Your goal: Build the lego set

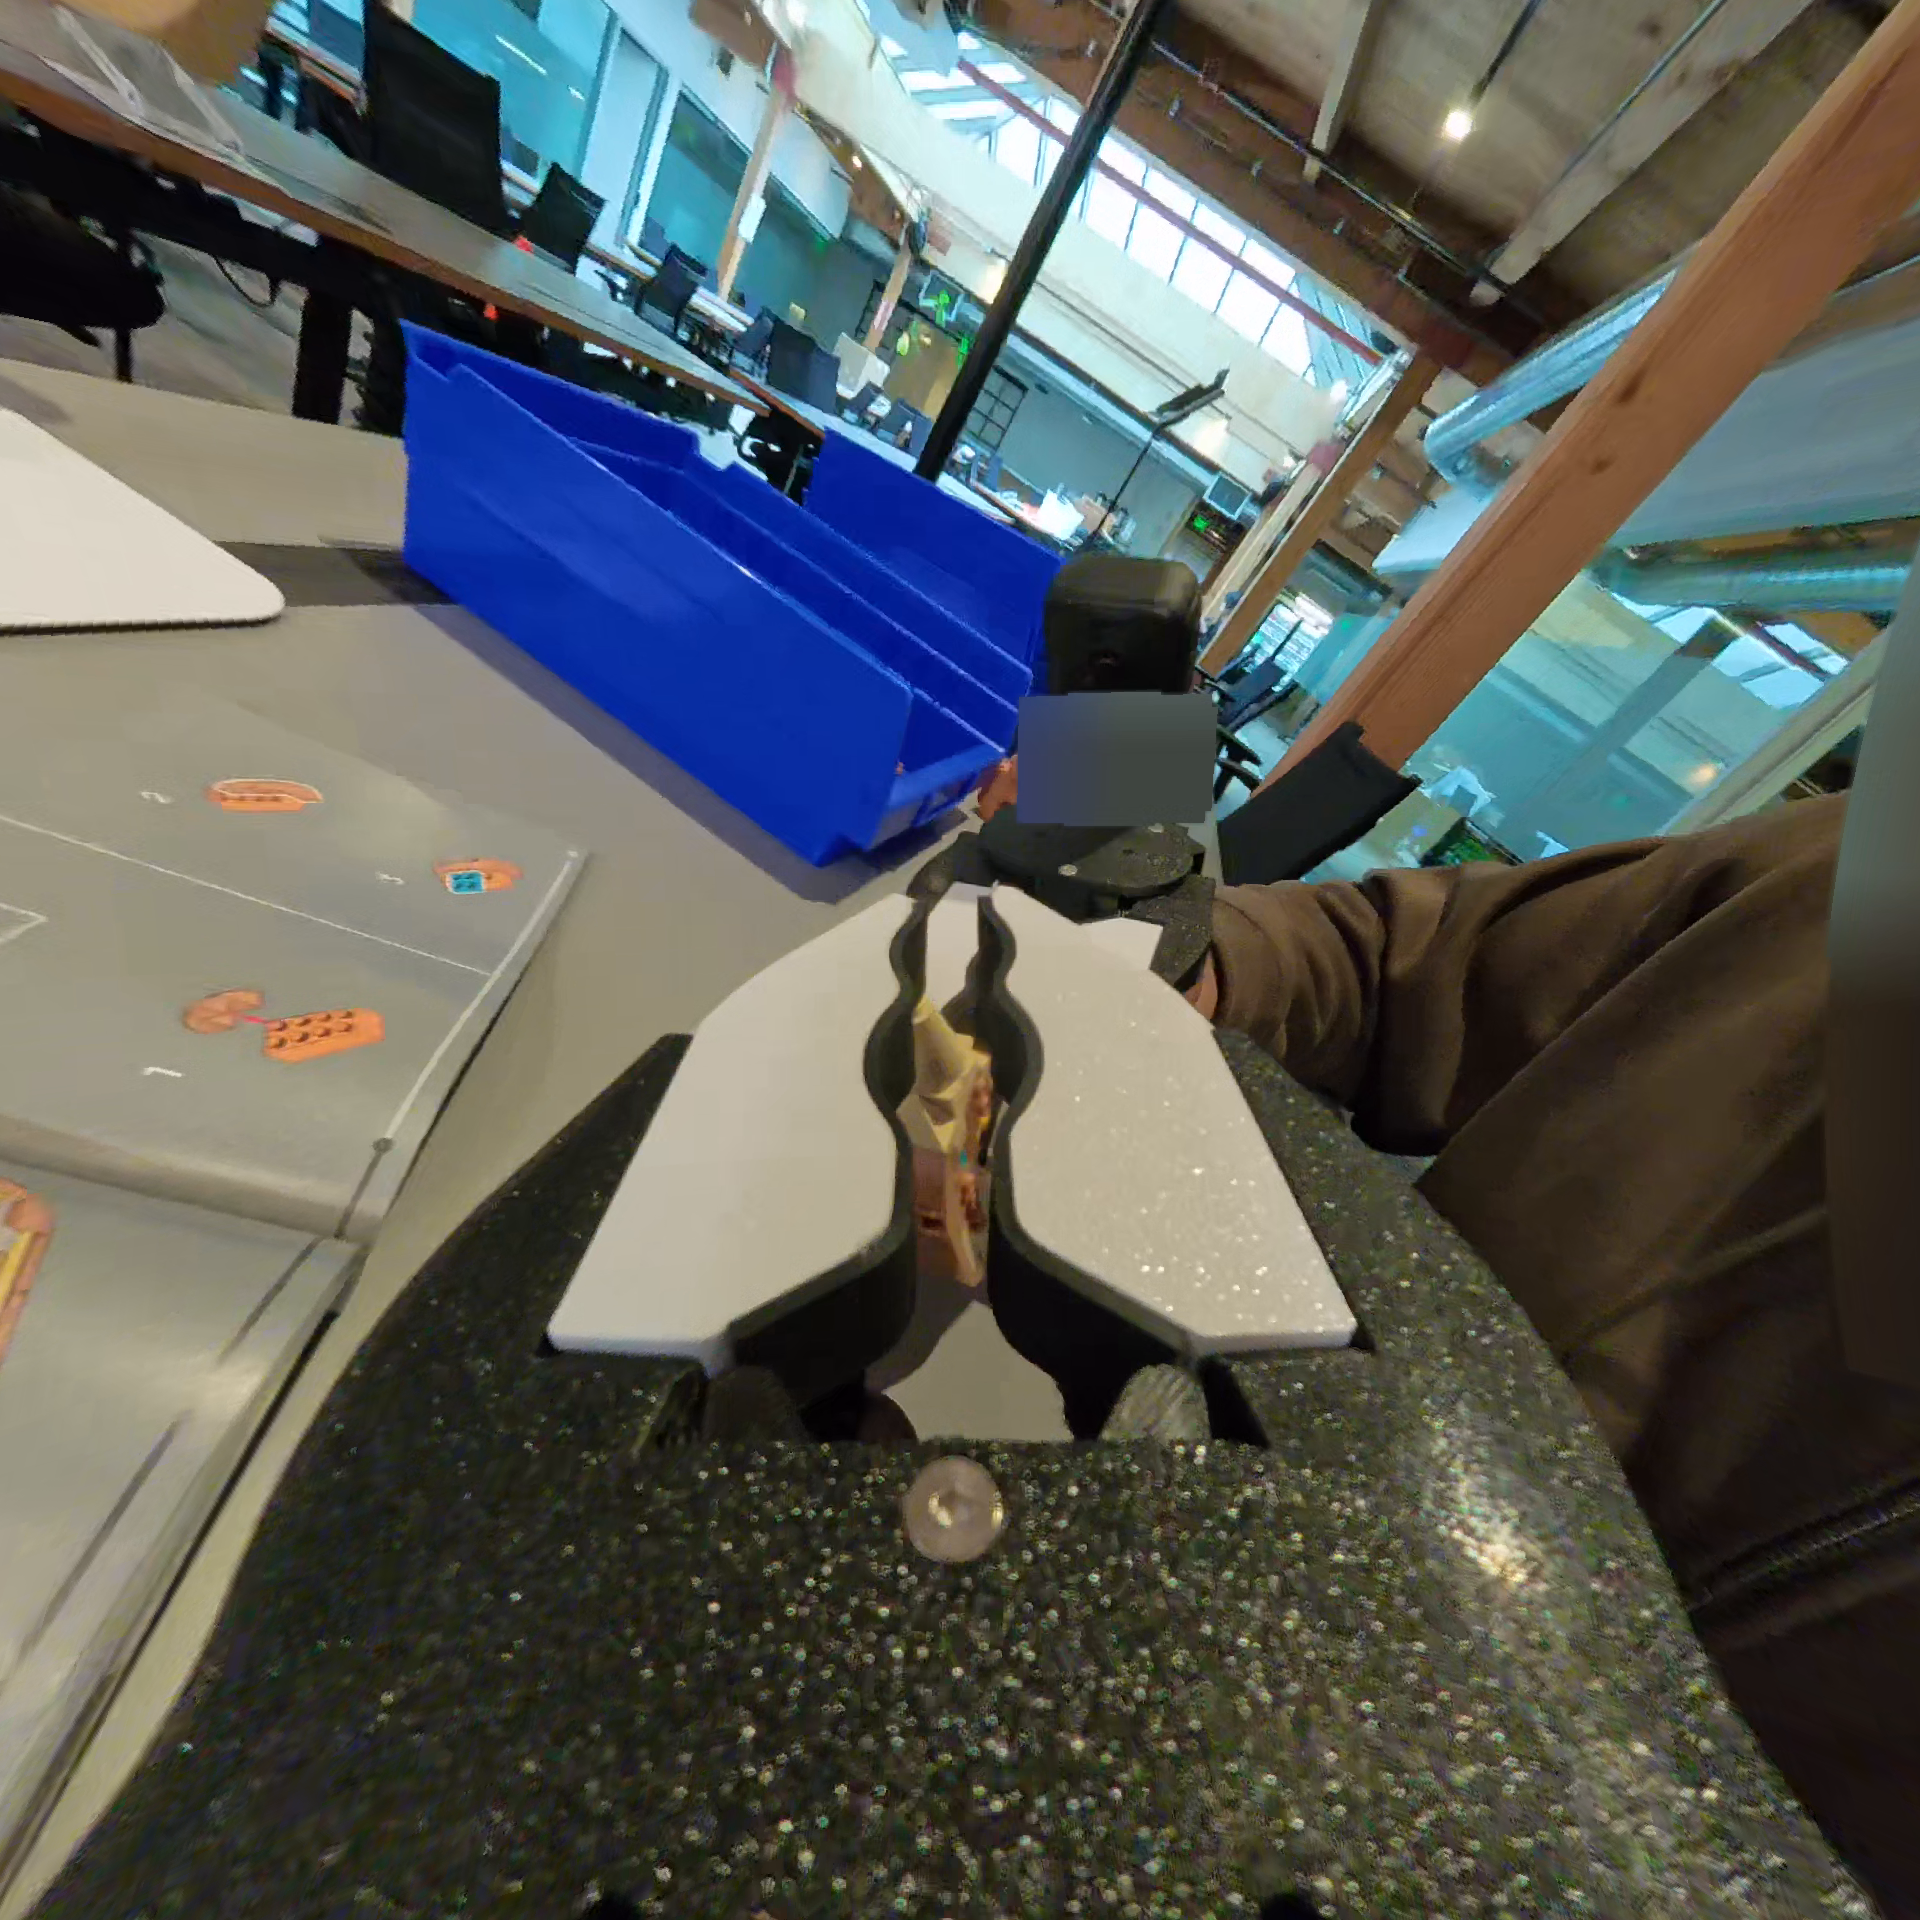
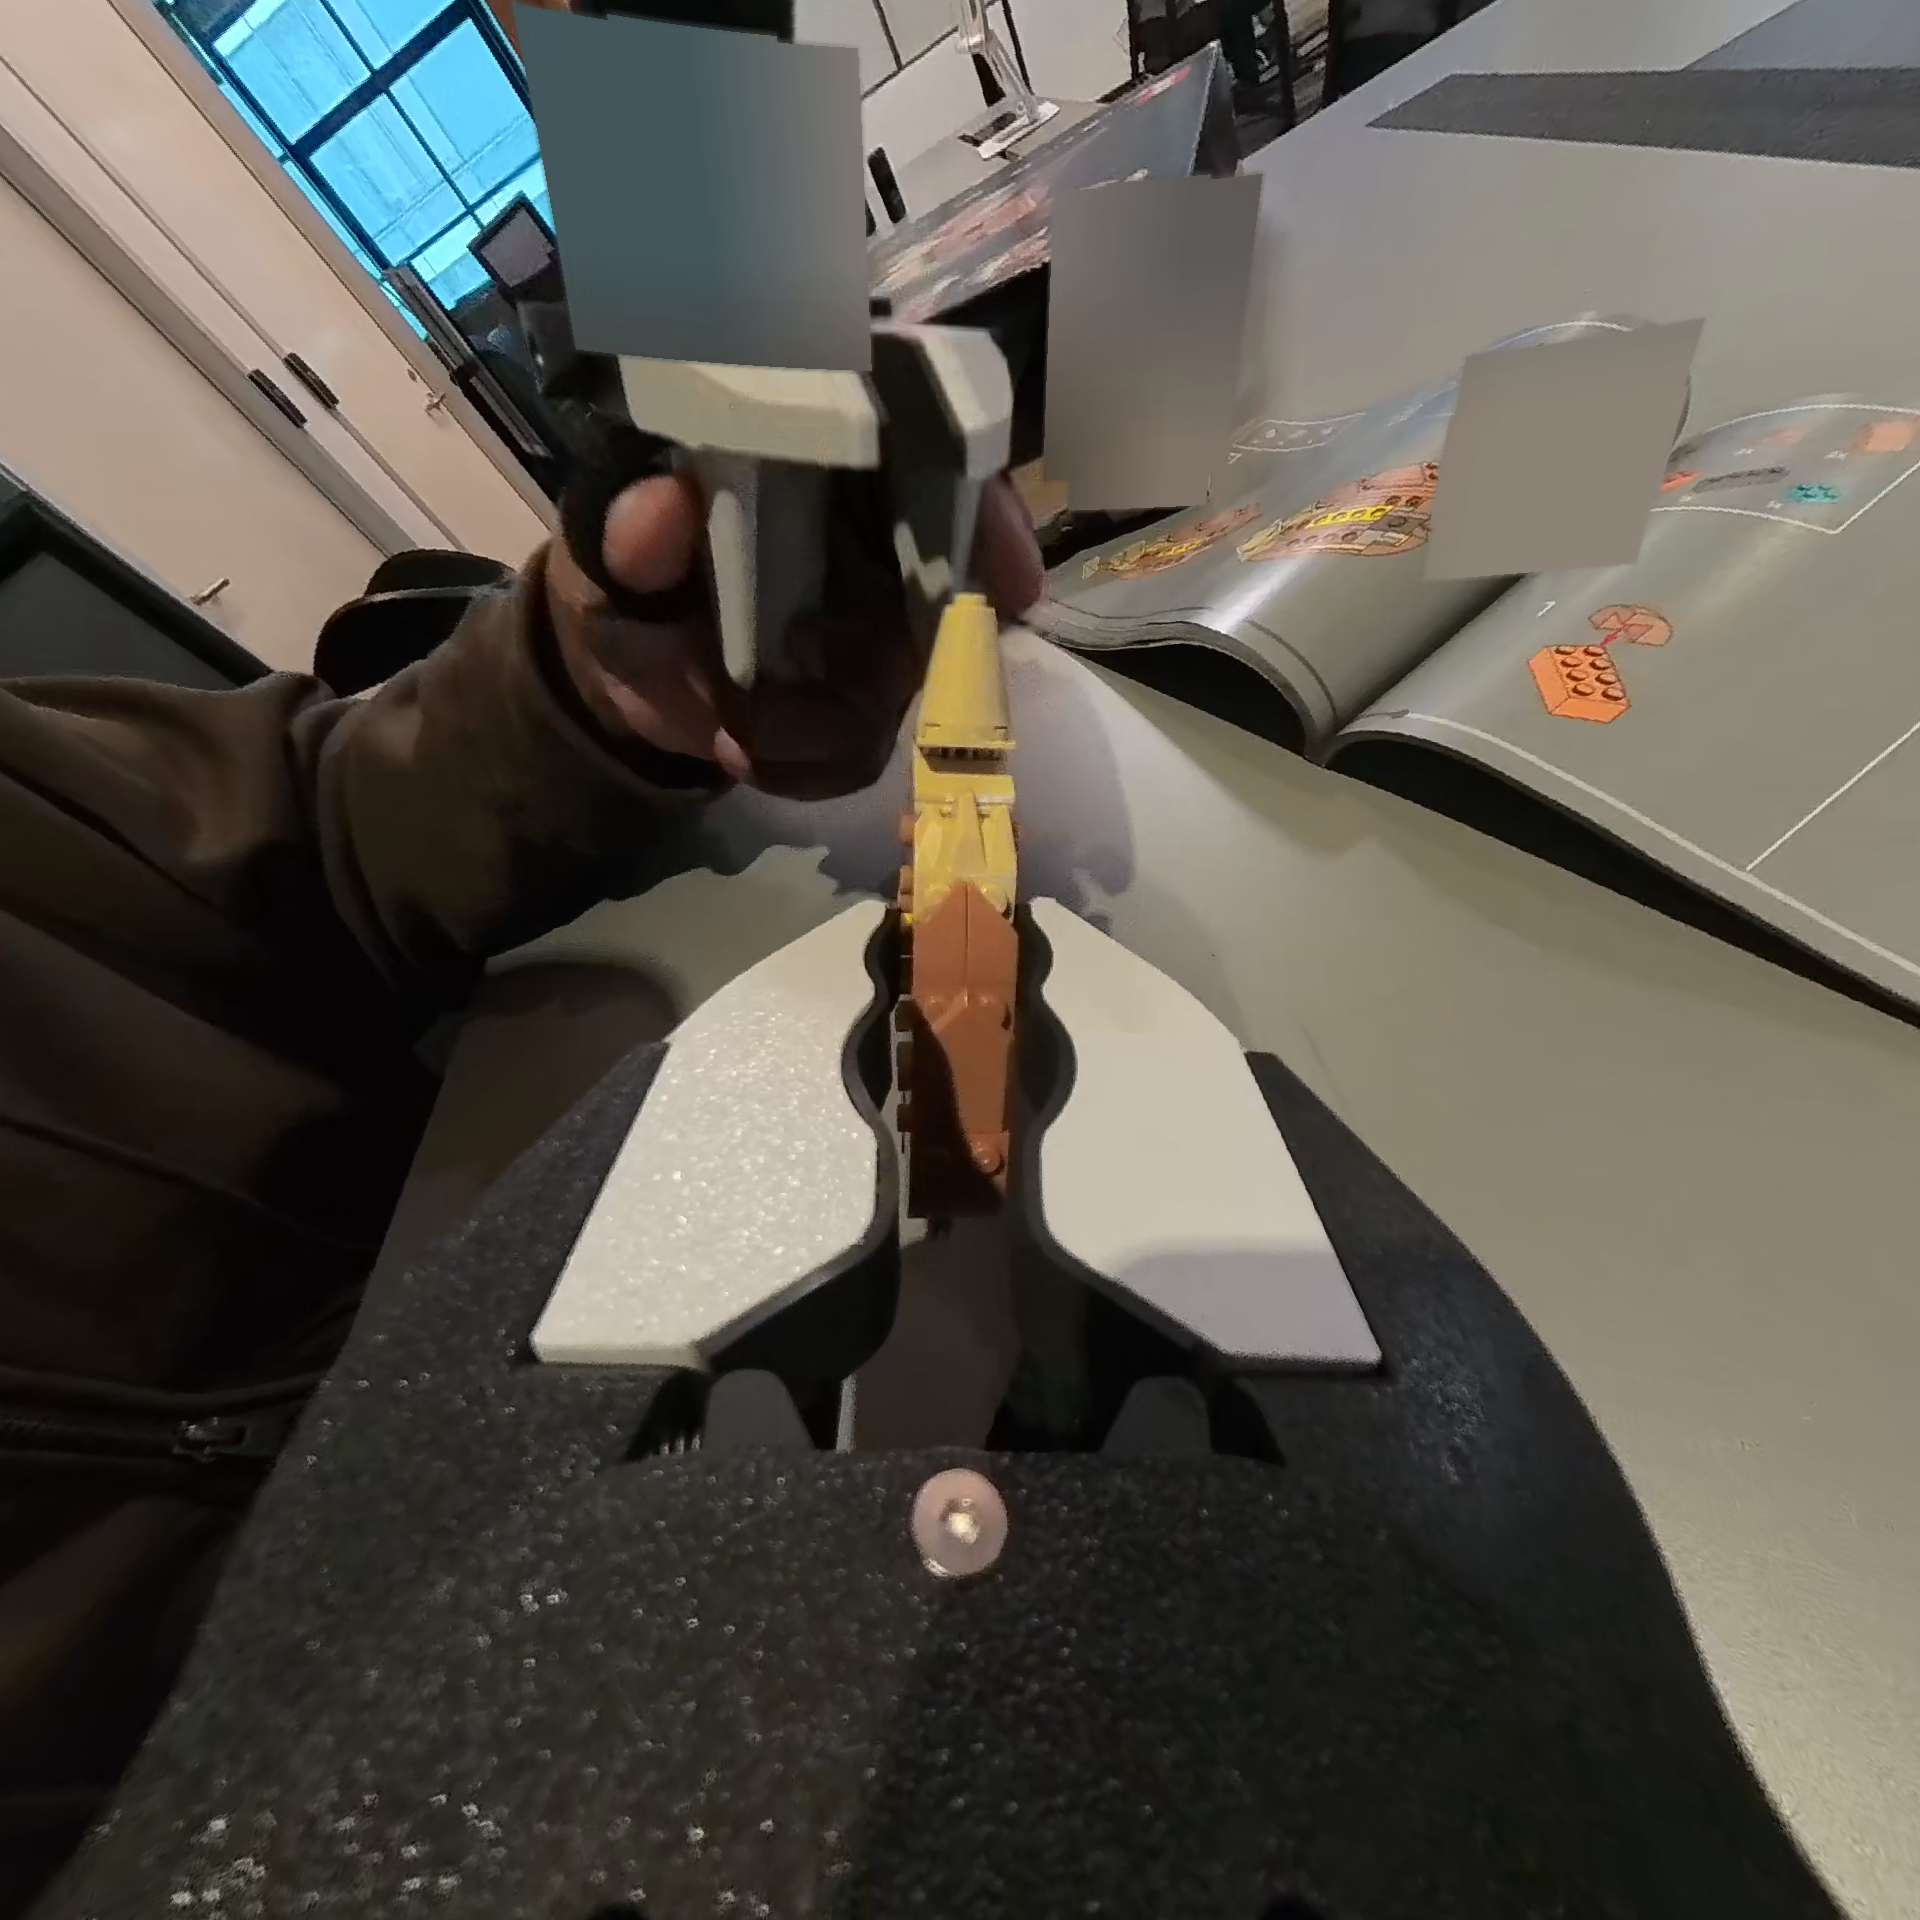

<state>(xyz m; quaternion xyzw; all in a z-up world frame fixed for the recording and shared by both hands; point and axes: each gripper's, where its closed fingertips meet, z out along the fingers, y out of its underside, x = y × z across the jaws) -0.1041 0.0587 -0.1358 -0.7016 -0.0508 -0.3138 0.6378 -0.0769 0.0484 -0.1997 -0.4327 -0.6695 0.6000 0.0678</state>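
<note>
Tongs both clenched on one tan-and-brown lego assembly [image 2: 961, 935]: right tongs [image 2: 956, 1039] grip its brown end, left tongs [image 1: 951, 1101] its tan tip, so we hold it raised off the surface [image 2: 1351, 1039], beside the manual [image 2: 1558, 665].

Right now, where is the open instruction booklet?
The instruction booklet lies open on the grey table, at the upper right of the right wrist view, beyond the tan and brown lego model. In the left wrist view it lies left, before the blue bins.

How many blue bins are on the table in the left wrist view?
2: a long blue bin beside the booklet, and a second blue bin right behind it, mostly hidden; more may be hidden there.
</note>
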